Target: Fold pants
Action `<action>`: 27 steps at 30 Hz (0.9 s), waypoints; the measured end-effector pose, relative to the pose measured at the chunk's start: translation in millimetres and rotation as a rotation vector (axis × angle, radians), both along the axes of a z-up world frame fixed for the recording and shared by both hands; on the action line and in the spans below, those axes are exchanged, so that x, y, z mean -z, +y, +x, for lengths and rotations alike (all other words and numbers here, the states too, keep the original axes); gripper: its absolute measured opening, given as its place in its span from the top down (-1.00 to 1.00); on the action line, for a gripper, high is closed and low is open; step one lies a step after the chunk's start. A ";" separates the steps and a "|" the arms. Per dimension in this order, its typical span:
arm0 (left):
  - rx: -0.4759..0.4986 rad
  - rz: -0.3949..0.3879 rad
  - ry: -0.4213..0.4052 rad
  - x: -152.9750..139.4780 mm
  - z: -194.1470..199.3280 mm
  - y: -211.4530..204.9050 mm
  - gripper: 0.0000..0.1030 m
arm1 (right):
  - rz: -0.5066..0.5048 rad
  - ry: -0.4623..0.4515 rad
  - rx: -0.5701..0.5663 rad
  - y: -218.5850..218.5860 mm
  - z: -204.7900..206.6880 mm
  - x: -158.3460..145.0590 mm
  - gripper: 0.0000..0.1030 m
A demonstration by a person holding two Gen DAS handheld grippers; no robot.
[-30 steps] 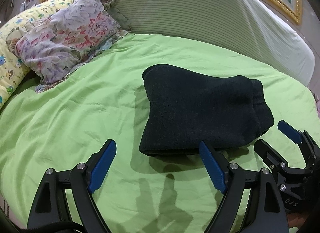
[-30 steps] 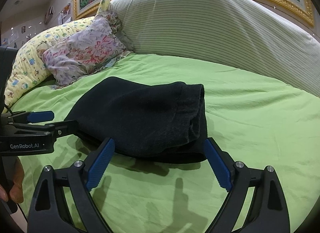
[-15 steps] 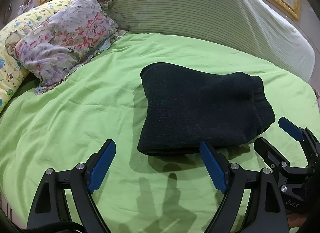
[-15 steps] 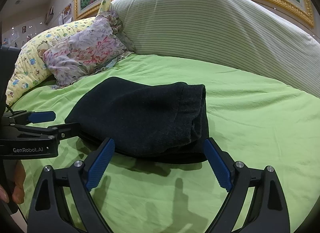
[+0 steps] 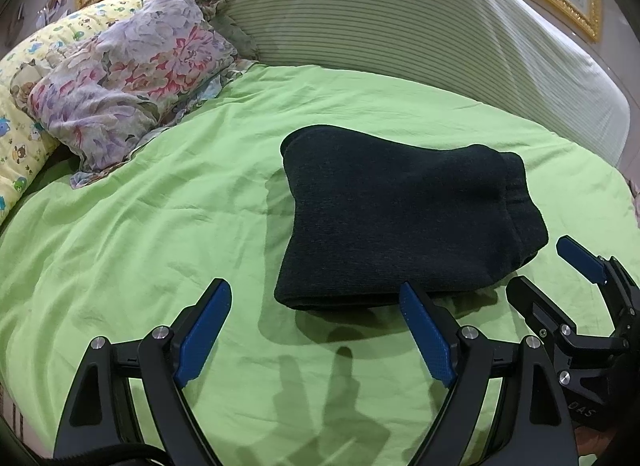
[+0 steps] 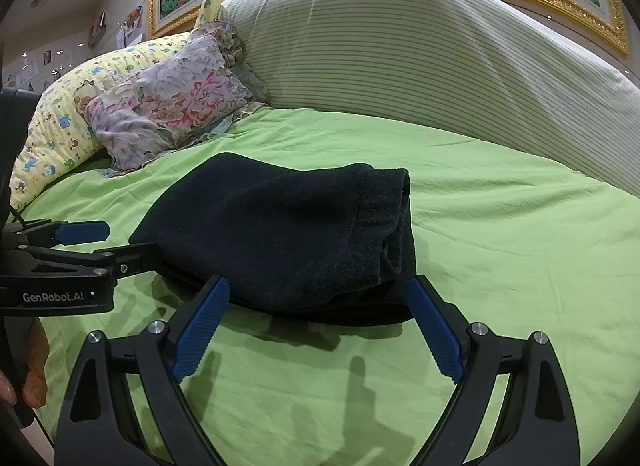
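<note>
Dark, near-black knit pants [image 5: 404, 225], folded into a compact thick bundle of several layers, lying flat on the green bedsheet [image 5: 160, 225] near the middle of the bed, closer to its near edge than to the headboard end. Rounded folded edge toward the bed's left side; ribbed band and stacked layer ends toward the right.
</note>
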State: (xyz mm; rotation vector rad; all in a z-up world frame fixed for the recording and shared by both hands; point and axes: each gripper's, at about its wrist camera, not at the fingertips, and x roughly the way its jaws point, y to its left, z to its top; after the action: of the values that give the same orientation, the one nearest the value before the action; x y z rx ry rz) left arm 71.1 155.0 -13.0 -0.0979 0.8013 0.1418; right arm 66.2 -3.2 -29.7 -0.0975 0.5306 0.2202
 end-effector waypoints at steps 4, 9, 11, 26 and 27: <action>0.001 0.003 -0.002 -1.9 0.6 -0.4 -0.68 | 0.002 -0.002 0.012 -1.4 -0.3 1.2 -0.76; 0.001 0.006 -0.007 -4.1 1.2 -1.4 -0.69 | 0.007 -0.006 0.025 -5.1 -1.7 -0.3 -0.76; 0.002 0.012 -0.009 -4.9 1.2 -2.3 -0.69 | 0.007 -0.006 0.025 -6.3 -1.7 -1.3 -0.76; 0.007 0.011 -0.003 -7.1 1.3 -4.1 -0.70 | 0.009 -0.002 0.018 -8.5 0.1 -2.3 -0.76; 0.009 0.012 -0.001 -7.2 1.2 -4.6 -0.70 | 0.011 -0.001 0.019 -9.1 -0.2 -2.8 -0.76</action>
State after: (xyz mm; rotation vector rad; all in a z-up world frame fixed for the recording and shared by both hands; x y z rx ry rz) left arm 72.3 150.4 -5.9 -0.0834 0.8000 0.1378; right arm 66.0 -12.4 -26.9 -0.0818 0.5287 0.2042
